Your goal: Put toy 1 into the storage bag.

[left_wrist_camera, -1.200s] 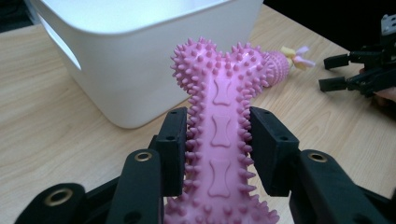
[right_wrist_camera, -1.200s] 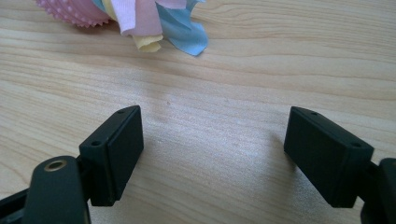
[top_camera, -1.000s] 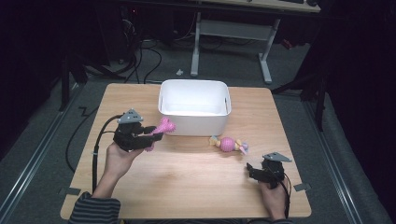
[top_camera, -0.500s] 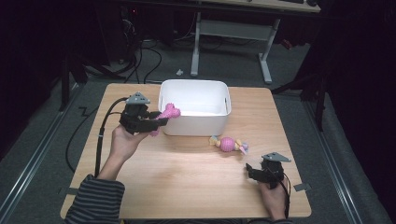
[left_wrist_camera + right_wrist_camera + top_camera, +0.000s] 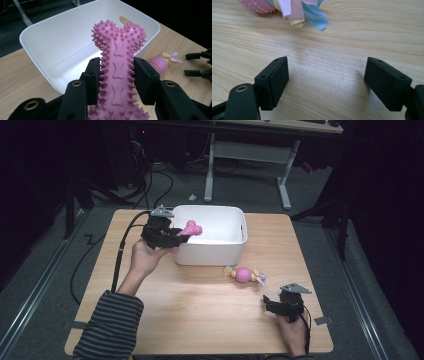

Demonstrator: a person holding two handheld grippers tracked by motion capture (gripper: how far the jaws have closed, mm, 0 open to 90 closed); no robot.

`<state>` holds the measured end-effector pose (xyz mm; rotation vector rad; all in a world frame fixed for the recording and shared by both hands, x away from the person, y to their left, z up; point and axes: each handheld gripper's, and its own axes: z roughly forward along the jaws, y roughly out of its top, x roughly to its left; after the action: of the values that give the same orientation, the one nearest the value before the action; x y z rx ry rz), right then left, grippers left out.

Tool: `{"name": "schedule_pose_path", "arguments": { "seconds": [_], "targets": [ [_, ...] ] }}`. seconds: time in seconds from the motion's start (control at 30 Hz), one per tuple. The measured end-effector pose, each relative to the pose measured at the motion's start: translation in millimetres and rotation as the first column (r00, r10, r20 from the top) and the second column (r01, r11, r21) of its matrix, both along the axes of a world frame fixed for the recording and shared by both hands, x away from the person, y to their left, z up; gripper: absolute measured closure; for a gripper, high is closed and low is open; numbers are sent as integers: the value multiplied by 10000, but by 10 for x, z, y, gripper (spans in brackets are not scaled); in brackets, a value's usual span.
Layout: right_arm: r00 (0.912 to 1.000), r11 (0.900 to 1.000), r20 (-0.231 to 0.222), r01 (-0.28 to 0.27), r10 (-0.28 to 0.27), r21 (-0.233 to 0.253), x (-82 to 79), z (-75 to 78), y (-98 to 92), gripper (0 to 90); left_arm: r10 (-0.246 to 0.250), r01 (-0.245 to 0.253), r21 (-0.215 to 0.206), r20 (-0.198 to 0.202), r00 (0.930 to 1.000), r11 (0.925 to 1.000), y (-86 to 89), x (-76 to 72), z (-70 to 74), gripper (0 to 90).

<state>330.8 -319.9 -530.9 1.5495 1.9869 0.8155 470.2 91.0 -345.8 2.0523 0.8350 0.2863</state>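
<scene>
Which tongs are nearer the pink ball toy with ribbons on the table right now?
Right. The right tongs sit open just short of the ball toy; the left tongs, gripping the spiky bone, are farther away at the white bin's rim.

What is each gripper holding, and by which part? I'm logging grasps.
The left gripper clamps the pink spiky bone toy across its shaft. The right gripper is open, holding nothing.

Spiky bone toy [image 5: 117, 65]: pink, embossed small bone shapes. Bin [image 5: 220, 251]: white. Ball toy [image 5: 243, 274] at bin's 5 o'clock: pink, with yellow, pink, blue ribbons. Table [image 5: 200, 310]: light wood grain. Sleeve [image 5: 107, 327]: grey-black stripes. Jaws black.
</scene>
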Motion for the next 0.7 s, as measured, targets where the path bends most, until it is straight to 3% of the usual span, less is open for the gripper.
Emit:
{"name": "schedule_pose_path", "arguments": {
  "seconds": [0.47,0.7],
  "targets": [
    [10000,10000,9,-68,68,-12,1,0,1,200,177,-173,383,-101,9998,9991,-212,327,-10,590],
    [10000,10000,0,-56,56,-8,0,0,2,200,262,-252,707,-132,9996,9972,-275,456,-94,590]
  ]
}}
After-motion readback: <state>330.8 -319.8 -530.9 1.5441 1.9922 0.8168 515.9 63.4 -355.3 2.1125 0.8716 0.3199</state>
